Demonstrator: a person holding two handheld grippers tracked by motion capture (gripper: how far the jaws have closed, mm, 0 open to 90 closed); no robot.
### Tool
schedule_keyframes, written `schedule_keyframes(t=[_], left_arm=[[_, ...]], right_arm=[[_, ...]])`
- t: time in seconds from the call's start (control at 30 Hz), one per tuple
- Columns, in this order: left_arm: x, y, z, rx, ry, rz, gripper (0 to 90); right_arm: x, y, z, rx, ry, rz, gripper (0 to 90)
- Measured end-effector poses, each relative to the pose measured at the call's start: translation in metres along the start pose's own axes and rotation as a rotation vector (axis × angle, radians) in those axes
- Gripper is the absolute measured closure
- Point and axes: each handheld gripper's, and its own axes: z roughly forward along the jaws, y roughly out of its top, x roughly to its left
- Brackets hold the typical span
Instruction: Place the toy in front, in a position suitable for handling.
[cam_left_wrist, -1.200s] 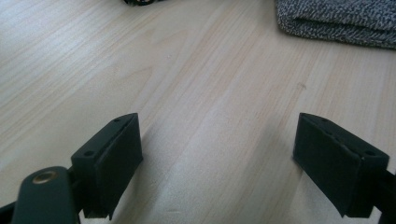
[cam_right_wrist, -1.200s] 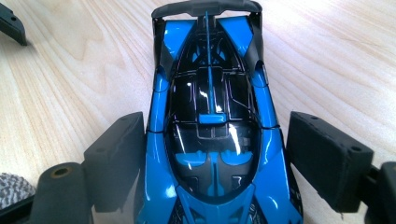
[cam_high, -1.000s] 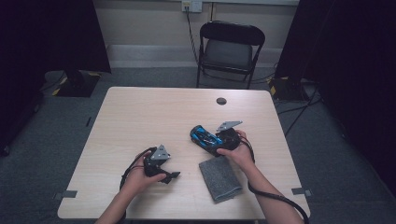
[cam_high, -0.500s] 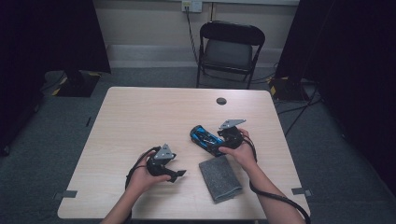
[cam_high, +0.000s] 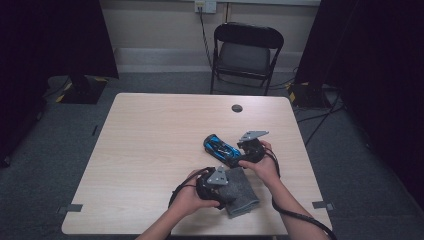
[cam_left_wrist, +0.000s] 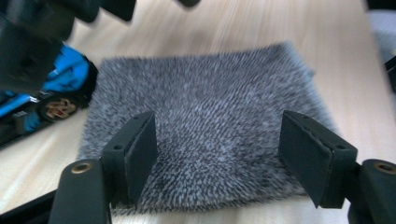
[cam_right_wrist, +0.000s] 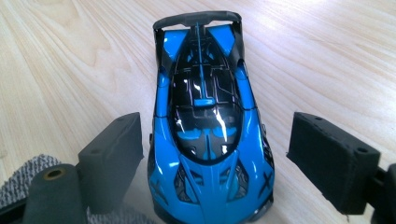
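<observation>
On the left, the left tongs (cam_high: 226, 186) hang low over the grey cloth (cam_high: 241, 190), which lies flat on the bench (cam_high: 150, 150) near its front edge. In the left gripper view the two black jaws stand apart over the cloth (cam_left_wrist: 205, 121) with nothing pressed between them; they have just been closing a little, yet no fold is caught so far. I think the first danger is here: the cloth is flat and soft, so if the jaws close without pressing down into it, they may slide over the pile and come up empty, or they may drag the cloth sideways against the blue toy car (cam_high: 221, 149) just beside it. Further right, the right tongs (cam_high: 240, 154) stand open on both sides of the car (cam_right_wrist: 205, 126), the pads not touching its body. The car rests on its wheels on the bench, so a push from the cloth, or one pad arriving before the other, could roll it out of the jaws. Its smooth body may also slip if the grip is weak.
</observation>
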Motion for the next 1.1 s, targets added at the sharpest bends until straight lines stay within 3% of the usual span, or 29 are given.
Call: schedule_keyframes(t=[0.1, 0.13, 0.17, 0.2, 0.37, 0.47, 0.57, 0.67, 0.77, 0.83, 0.97, 1.07, 1.1], left_arm=[[0.0, -0.002, 0.01, 0.04, 0.02, -0.01, 27.9], [-0.001, -0.004, 0.012, 0.05, 0.018, 0.004, 28.6], [-0.003, -0.007, 0.014, 0.035, 0.017, 0.016, 29.7], [-0.002, -0.009, 0.014, 0.024, 0.01, 0.001, 31.5], [-0.002, -0.015, 0.005, 0.002, -0.007, -0.032, 61.9], [-0.002, -0.015, 0.002, 0.013, -0.004, -0.064, 71.5], [0.003, -0.015, -0.008, 0.035, 0.013, -0.078, 73.2], [0.008, -0.02, -0.018, 0.021, 0.035, -0.085, 73.3], [0.02, -0.035, -0.044, 0.0, 0.077, -0.136, 73.4], [0.024, -0.039, -0.051, -0.005, 0.089, -0.148, 73.3], [0.038, -0.058, -0.078, -0.026, 0.163, -0.201, 73.2], [0.041, -0.062, -0.083, -0.028, 0.192, -0.209, 73.0], [0.045, -0.067, -0.087, -0.037, 0.203, -0.23, 72.9]], right_arm=[[0.0, -0.001, -0.001, 0.0, -0.003, 0.005, 16.5], [0.0, -0.001, -0.002, -0.006, -0.001, 0.008, 16.5], [0.0, -0.001, -0.002, -0.006, 0.0, 0.008, 16.5], [0.0, -0.001, -0.002, -0.004, 0.0, 0.003, 16.5], [0.002, -0.001, -0.002, -0.006, -0.001, 0.004, 16.5], [0.002, -0.001, -0.002, -0.009, -0.006, 0.003, 16.5], [0.001, 0.001, -0.006, -0.024, -0.014, 0.009, 16.5], [0.0, 0.001, -0.007, -0.023, -0.011, 0.008, 16.5], [0.0, -0.002, -0.009, -0.022, -0.014, 0.0, 16.3], [0.0, -0.003, -0.008, -0.026, -0.014, 0.003, 15.8], [0.001, -0.011, -0.006, -0.014, -0.011, -0.001, 14.8], [0.002, -0.013, -0.004, -0.008, -0.014, -0.006, 14.5], [0.003, -0.015, -0.001, 0.009, -0.025, -0.019, 14.1]])
